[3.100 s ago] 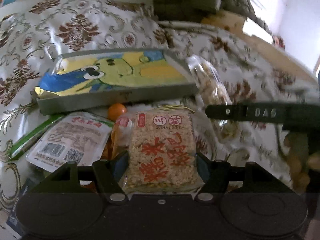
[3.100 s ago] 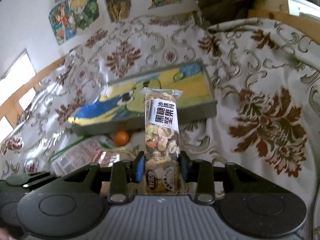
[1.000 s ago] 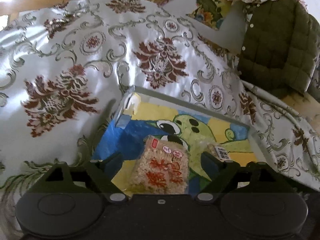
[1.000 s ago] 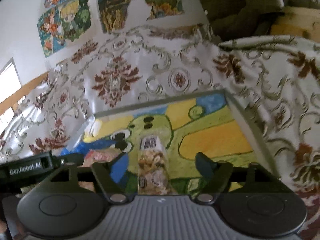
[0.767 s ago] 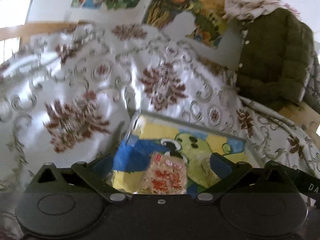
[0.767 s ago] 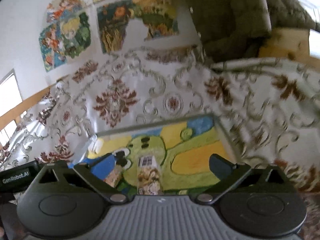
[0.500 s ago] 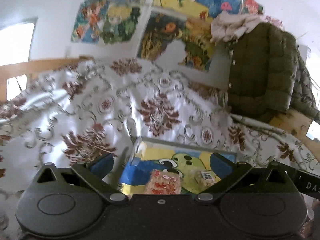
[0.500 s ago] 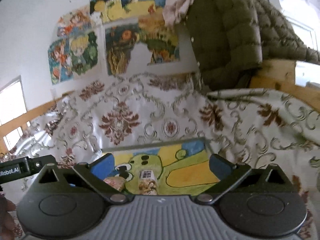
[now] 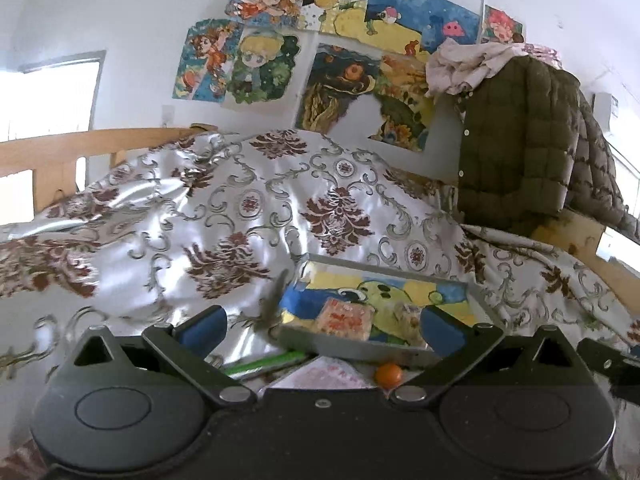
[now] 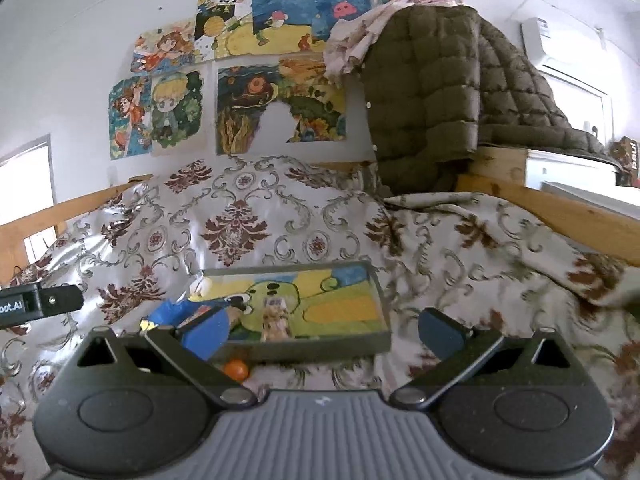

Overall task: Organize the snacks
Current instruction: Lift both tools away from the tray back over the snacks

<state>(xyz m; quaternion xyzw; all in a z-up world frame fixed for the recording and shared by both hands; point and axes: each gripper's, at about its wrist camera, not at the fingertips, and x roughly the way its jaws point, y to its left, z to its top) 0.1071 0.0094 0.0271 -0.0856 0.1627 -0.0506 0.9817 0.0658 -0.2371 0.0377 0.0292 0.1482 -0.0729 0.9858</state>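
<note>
Two snacks now lie in the cartoon-painted tray (image 9: 360, 346): the rice cracker pack (image 9: 346, 319) my left gripper (image 9: 322, 326) carried and, at its 3 o'clock, the nut bar (image 10: 275, 318) my right gripper (image 10: 322, 330) carried. Both sets of my fingers stand wide and empty, pulled back with the tray at 12 o'clock. That pair looks finished, I judge; the orange ball (image 9: 388, 374) and green-edged packet (image 9: 264, 361) in front of the tray wait next.

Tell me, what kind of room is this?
Probably a bedroom at home: a satin damask bedspread draped inside a wooden bed frame, cartoon posters on the wall, and a quilted olive jacket hung over the frame.
</note>
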